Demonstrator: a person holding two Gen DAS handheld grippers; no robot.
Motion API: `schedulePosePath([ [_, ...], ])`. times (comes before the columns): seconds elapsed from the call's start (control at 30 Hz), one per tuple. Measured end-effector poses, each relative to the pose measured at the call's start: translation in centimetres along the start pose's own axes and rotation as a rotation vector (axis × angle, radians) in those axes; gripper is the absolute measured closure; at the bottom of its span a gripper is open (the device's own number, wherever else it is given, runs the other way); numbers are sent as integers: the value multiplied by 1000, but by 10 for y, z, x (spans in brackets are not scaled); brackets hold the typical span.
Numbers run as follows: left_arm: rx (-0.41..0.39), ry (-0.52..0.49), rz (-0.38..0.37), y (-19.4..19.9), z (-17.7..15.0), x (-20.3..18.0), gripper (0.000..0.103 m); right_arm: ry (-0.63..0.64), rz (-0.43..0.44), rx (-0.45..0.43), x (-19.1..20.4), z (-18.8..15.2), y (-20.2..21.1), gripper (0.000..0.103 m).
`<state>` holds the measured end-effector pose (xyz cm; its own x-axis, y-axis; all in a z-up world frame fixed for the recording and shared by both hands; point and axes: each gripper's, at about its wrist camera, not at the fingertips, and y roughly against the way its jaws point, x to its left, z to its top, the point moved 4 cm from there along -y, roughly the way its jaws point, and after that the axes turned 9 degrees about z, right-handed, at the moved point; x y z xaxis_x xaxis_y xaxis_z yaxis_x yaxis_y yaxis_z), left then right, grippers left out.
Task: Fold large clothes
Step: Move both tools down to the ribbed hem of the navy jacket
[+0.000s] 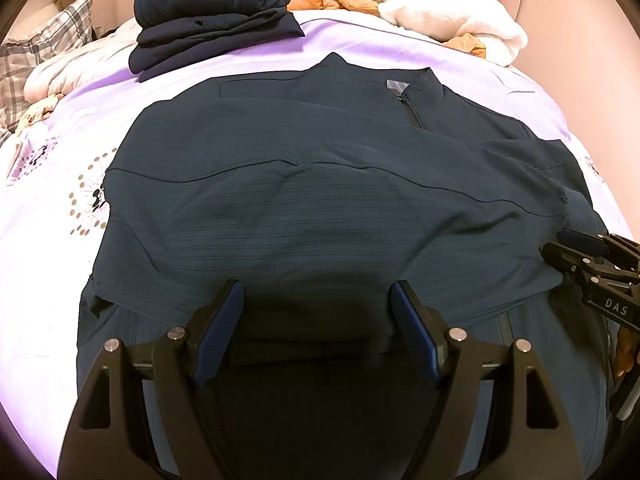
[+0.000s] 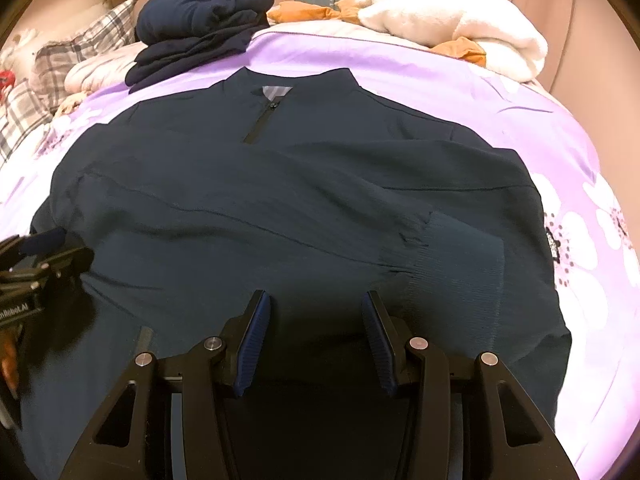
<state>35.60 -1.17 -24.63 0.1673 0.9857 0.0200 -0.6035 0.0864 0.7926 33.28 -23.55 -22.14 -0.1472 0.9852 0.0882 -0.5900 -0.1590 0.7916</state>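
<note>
A dark teal zip jacket (image 1: 304, 208) lies front up on the lilac bedspread (image 1: 56, 264), collar at the far side, with both sleeves folded across the chest. It fills the right wrist view too (image 2: 256, 200), where a ribbed cuff (image 2: 460, 256) shows at the right. My left gripper (image 1: 318, 300) is open and empty just above the jacket's near hem. My right gripper (image 2: 316, 308) is open and empty over the near hem too. Each gripper shows at the edge of the other's view: the right gripper (image 1: 576, 248), the left gripper (image 2: 48, 248).
A stack of folded navy clothes (image 1: 212, 12) sits at the far left of the bed. A white fleece (image 1: 448, 12) and orange fabric (image 1: 344, 0) lie at the far right. Plaid pillows (image 2: 80, 56) are at the left. A pink curtain hangs behind.
</note>
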Motion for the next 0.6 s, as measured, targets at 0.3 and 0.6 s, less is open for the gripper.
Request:
schedulePosePath([
  [0.3,11,18,14,-2,-1,0,19,0,9,-7,-2,-1,1,56],
  [0.6,59,65,48,20,-18,10,17,-36,39,-37,-8,-12,36,50],
])
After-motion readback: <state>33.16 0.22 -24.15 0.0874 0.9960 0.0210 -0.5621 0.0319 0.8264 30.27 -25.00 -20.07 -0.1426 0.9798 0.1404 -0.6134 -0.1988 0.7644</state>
